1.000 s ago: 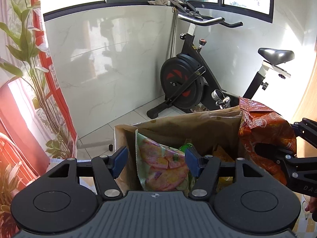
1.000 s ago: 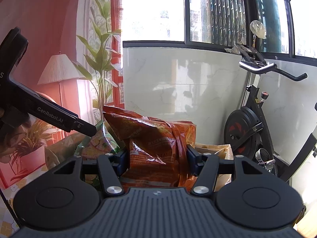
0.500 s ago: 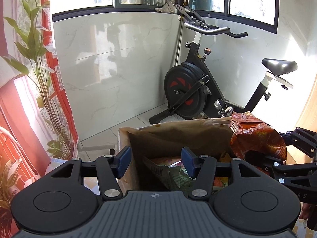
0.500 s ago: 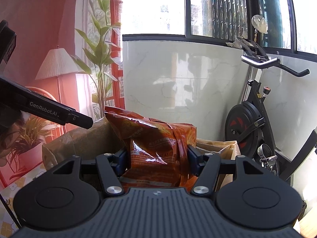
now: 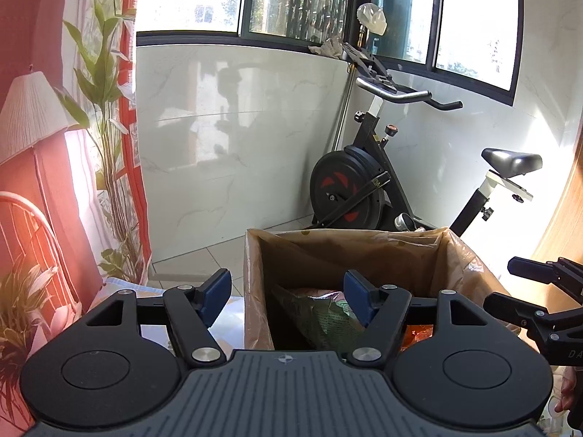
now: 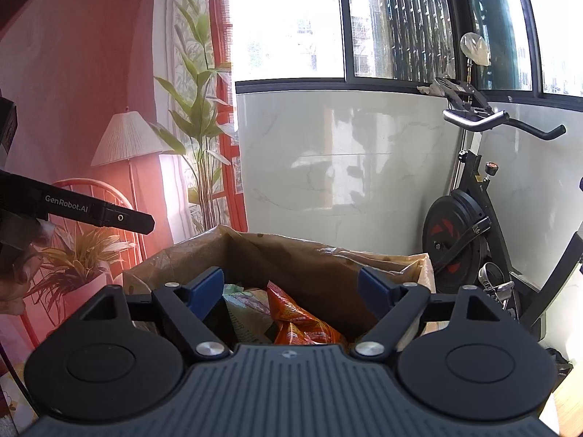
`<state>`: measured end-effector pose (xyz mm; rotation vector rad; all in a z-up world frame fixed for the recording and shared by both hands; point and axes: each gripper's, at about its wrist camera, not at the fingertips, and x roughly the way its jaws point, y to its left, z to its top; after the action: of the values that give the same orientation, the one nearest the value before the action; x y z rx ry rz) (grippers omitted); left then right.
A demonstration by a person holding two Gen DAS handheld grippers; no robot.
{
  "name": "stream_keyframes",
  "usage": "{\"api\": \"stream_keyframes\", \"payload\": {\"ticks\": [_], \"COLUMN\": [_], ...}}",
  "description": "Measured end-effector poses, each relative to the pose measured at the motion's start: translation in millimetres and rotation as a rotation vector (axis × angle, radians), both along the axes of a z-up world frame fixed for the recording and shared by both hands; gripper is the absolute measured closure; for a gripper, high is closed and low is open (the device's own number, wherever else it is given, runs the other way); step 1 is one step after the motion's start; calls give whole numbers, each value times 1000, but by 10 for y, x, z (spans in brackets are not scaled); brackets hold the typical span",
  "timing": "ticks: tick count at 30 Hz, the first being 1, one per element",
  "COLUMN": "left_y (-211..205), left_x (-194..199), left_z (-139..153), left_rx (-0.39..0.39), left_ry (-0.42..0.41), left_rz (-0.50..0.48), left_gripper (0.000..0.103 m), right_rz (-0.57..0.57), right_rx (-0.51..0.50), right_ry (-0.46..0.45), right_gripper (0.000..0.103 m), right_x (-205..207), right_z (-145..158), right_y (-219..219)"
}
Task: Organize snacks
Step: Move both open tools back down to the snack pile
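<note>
A brown paper bag [image 5: 364,251] [image 6: 291,255] stands open in front of both grippers. Inside it lie a green snack packet [image 5: 320,320] [image 6: 244,302] and an orange snack packet [image 6: 302,324] [image 5: 419,331]. My left gripper [image 5: 288,295] hovers over the bag's left wall, its jaws opening with nothing pressed between the blue pads. My right gripper [image 6: 291,287] is above the bag's mouth, its jaws opening too, and the orange packet lies loose below them. The right gripper also shows at the right edge of the left wrist view [image 5: 524,291].
An exercise bike [image 5: 375,182] [image 6: 484,225] stands behind the bag against a white tiled wall. A tall plant [image 5: 105,116], a floor lamp [image 6: 127,142] and a red chair [image 6: 91,196] are on the left. A person's hand [image 6: 14,266] holds the left gripper.
The green packet has dropped from the left gripper into the bag. The orange packet has left the right gripper's pads and fallen into the bag. Both jaws have widened and both hands have drawn back.
</note>
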<state>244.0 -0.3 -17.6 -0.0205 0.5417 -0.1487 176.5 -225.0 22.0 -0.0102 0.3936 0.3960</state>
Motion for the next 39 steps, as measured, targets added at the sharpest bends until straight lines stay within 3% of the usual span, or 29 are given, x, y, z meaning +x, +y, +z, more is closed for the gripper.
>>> {"api": "stream_keyframes", "payload": {"ticks": [5, 12, 18, 27, 39], "left_y": [105, 166, 166, 254, 112], "left_x": [-394, -837, -1004, -1124, -1258], "left_z": [-171, -621, -1006, -1349, -1697], "left_rx": [-24, -122, -143, -134, -151], "left_ry": [-21, -2, 27, 107, 198], "left_rz": [31, 110, 139, 162, 124], "left_gripper": [32, 32, 33, 33, 34], "right_rz": [-14, -71, -119, -220, -122], "right_rx": [35, 61, 9, 67, -45], "right_ry": [-9, 40, 108, 214, 342], "right_gripper": [19, 20, 42, 50, 51], "right_x": [-392, -800, -1034, -1187, -1364], "right_z": [-127, -505, -940, -1343, -1624], "right_y": [-215, -457, -577, -810, -537]}}
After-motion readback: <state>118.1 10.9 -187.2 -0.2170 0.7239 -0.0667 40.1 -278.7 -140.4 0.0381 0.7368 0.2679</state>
